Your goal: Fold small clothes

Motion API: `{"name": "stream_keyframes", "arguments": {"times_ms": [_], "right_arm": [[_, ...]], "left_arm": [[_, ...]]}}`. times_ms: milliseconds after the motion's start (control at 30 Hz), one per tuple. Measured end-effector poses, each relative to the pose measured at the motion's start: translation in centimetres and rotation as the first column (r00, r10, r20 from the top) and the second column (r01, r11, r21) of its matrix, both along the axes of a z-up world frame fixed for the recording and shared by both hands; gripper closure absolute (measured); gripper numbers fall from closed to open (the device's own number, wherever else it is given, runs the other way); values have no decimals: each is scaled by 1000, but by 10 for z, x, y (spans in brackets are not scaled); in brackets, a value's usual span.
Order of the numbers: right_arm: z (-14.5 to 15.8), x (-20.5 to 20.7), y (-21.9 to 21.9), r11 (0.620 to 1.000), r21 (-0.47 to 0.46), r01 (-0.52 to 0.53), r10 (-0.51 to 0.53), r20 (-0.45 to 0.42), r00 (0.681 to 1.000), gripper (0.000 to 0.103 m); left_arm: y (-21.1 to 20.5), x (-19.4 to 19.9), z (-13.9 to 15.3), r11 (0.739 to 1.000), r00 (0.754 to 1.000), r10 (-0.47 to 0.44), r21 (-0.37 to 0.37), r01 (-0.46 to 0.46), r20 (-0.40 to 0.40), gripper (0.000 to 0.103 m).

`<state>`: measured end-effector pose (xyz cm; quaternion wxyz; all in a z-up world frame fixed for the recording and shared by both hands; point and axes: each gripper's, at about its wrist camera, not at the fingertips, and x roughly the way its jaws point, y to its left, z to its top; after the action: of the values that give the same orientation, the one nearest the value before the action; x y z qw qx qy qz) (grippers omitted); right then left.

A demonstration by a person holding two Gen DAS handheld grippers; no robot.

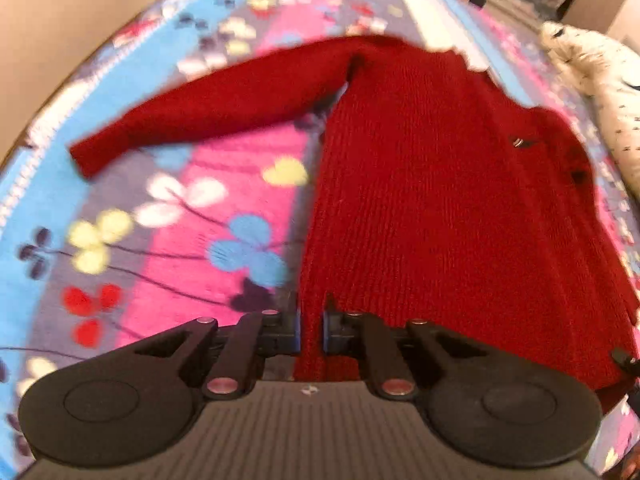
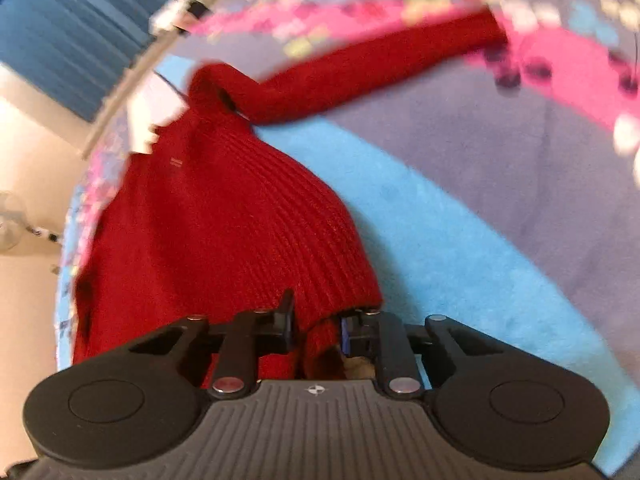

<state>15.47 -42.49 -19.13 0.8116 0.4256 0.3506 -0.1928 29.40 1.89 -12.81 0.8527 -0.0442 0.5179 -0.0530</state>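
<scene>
A small red knitted sweater (image 1: 432, 184) lies on a flowered blanket (image 1: 180, 216), one sleeve (image 1: 208, 108) stretched out to the left. My left gripper (image 1: 311, 320) is shut on the sweater's bottom hem at its left corner. In the right wrist view the same sweater (image 2: 224, 232) runs away from me, its other sleeve (image 2: 360, 72) reaching up to the right. My right gripper (image 2: 316, 324) is shut on the hem at the sweater's right corner, the cloth bunched between the jaws.
A white spotted cloth or pillow (image 1: 600, 92) lies at the right edge of the blanket. The blanket's blue stripe (image 2: 460, 240) runs beside the sweater. A blue ribbed surface (image 2: 68, 28) and a pale floor (image 2: 28, 140) lie beyond the bed edge.
</scene>
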Motion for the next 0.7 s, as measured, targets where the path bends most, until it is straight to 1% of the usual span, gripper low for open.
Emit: {"name": "stream_keyframes", "arguments": {"times_ms": [33,100,167,200,267,300,333,367,400,433,467,500,533,567,600,633,667,700], "right_arm": [[15,-9,6,1000,-21,-20,20,23,1000,86],[37,-25,18,997,-35,-65,67,50,996,86],[53,-45,32,992,-71,-104,106,37,994,86],[56,-58,37,991,-65,-116,119,38,992,86],[54,-86,46,991,-41,-131,132,32,991,86],[47,-99,52,989,-40,-144,145,14,989,86],[38,-108,56,986,-47,-160,159,-17,987,84],[26,-112,59,984,-50,-172,168,-71,983,80],[12,-116,62,985,-45,-167,160,-138,977,79],[0,-119,62,987,-49,-156,141,-231,963,75],[-6,-120,61,988,-49,-145,126,-282,951,67],[-8,-123,57,991,-46,-128,110,-288,951,63],[-5,-125,50,993,-44,-107,92,-255,963,56],[2,-125,43,995,-50,-89,77,-215,974,51],[10,-121,34,995,-64,-78,66,-177,982,50],[18,-115,26,994,-80,-71,59,-140,988,48],[25,-106,16,994,-93,-65,56,-97,994,47],[31,-97,7,993,-99,-62,56,-60,997,46]], "left_arm": [[8,-8,7,1000,1000,0,-8,0,5,93],[25,-33,16,1000,1000,4,3,-4,8,93],[41,-57,14,1000,1000,8,19,-8,-6,93],[49,-70,9,1000,1000,9,23,-8,-17,93],[64,-93,-8,999,999,11,34,-10,-50,93],[69,-102,-17,999,998,13,49,-10,-65,93],[70,-108,-30,997,997,19,82,-13,-77,93],[70,-111,-42,993,996,21,121,-10,-90,90],[70,-112,-52,986,993,25,165,-6,-117,85],[69,-112,-58,981,992,33,195,-8,-124,83],[69,-112,-60,976,994,43,217,-19,-104,73],[71,-112,-59,974,994,49,227,-27,-96,65],[71,-109,-57,972,994,53,231,-31,-90,61],[72,-106,-54,973,995,52,228,-32,-83,54],[72,-101,-51,975,996,50,219,-33,-74,41],[72,-95,-48,978,996,57,205,-42,-69,34],[73,-89,-45,980,995,73,190,-59,-64,24],[73,-82,-42,981,994,94,175,-84,-53,21]]}}
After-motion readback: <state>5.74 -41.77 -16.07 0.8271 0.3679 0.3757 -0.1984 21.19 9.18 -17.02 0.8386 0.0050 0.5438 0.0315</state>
